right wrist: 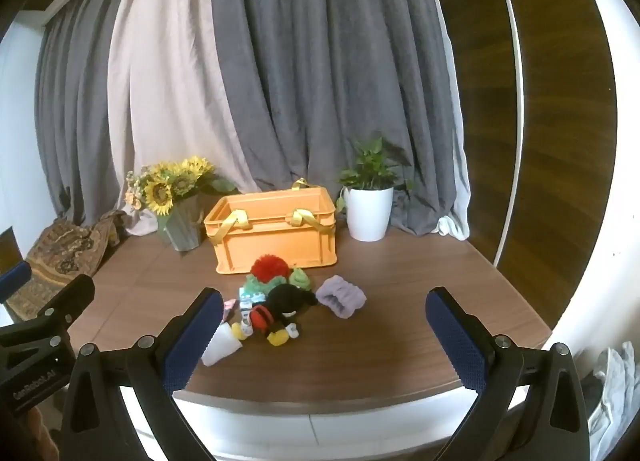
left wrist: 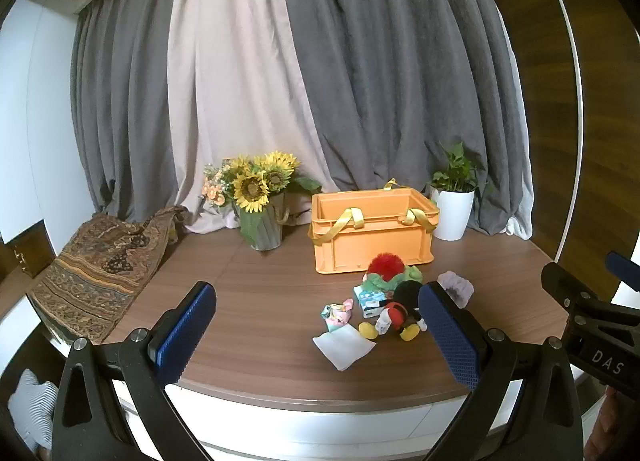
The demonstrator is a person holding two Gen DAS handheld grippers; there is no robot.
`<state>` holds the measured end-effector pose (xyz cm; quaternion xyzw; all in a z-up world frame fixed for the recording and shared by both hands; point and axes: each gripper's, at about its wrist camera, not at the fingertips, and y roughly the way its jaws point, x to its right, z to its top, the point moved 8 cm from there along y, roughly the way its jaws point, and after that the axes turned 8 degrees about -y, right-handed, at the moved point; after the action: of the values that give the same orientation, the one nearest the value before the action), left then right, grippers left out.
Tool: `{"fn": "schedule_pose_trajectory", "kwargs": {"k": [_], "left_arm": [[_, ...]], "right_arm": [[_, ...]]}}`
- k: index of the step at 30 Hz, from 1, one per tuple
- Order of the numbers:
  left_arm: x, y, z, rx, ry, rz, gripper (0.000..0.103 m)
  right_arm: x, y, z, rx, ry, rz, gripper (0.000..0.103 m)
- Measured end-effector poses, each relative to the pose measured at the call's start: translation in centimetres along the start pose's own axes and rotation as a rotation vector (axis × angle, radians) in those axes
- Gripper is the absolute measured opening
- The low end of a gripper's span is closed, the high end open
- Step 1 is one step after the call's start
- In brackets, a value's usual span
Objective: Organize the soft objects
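We are holding both tools back at the near edge of the wooden table (left wrist: 260, 301), the left gripper (left wrist: 320, 341) and the right gripper (right wrist: 324, 341) each standing wide apart with nothing between the pads. Just beyond them the soft things are lying in a loose heap: a white folded cloth (left wrist: 344, 345) nearest, a small pastel fabric piece (left wrist: 336, 311) beside it, then the black-and-red mouse plush (right wrist: 280, 311) sprawling with its long axis running left to right, yellow feet toward us. The plush is sitting almost dead ahead of the right gripper, slightly left of its centre line, while for the left gripper it is lying off toward the right finger, so we are judging the right hand better placed for a first grab. To the right of the plush a lilac fuzzy cloth (right wrist: 341, 301) is resting apart; behind it a patterned packet (left wrist: 370, 301) and a green plush with a red tuft (right wrist: 276, 273) are crowding the front wall of the orange crate (right wrist: 276, 237), whose yellow straps are drooping over the rim. Farther back are standing a sunflower vase (left wrist: 260, 197) at left and a potted plant (right wrist: 370, 205) at right, clear of the path.
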<state>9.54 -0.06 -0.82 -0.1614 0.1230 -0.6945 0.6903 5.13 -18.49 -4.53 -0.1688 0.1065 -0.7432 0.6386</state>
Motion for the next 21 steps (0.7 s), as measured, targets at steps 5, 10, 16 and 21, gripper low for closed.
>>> {"fn": "schedule_pose_trajectory", "kwargs": {"k": [5, 10, 16, 21], "left_arm": [[0.1, 0.3, 0.0, 0.000, -0.001, -0.001, 0.103], [-0.1, 0.2, -0.9, 0.008, -0.002, -0.002, 0.103], [-0.2, 0.3, -0.9, 0.009, -0.003, -0.003, 0.103], [-0.2, 0.2, -1.1, 0.010, -0.002, -0.005, 0.103]], "right_arm": [[-0.1, 0.1, 0.1, -0.002, 0.000, 0.000, 0.103], [-0.2, 0.2, 0.1, -0.002, -0.001, -0.002, 0.103], [-0.2, 0.2, 0.2, -0.003, 0.000, -0.002, 0.103], [-0.1, 0.1, 0.3, -0.003, 0.001, -0.002, 0.103]]}}
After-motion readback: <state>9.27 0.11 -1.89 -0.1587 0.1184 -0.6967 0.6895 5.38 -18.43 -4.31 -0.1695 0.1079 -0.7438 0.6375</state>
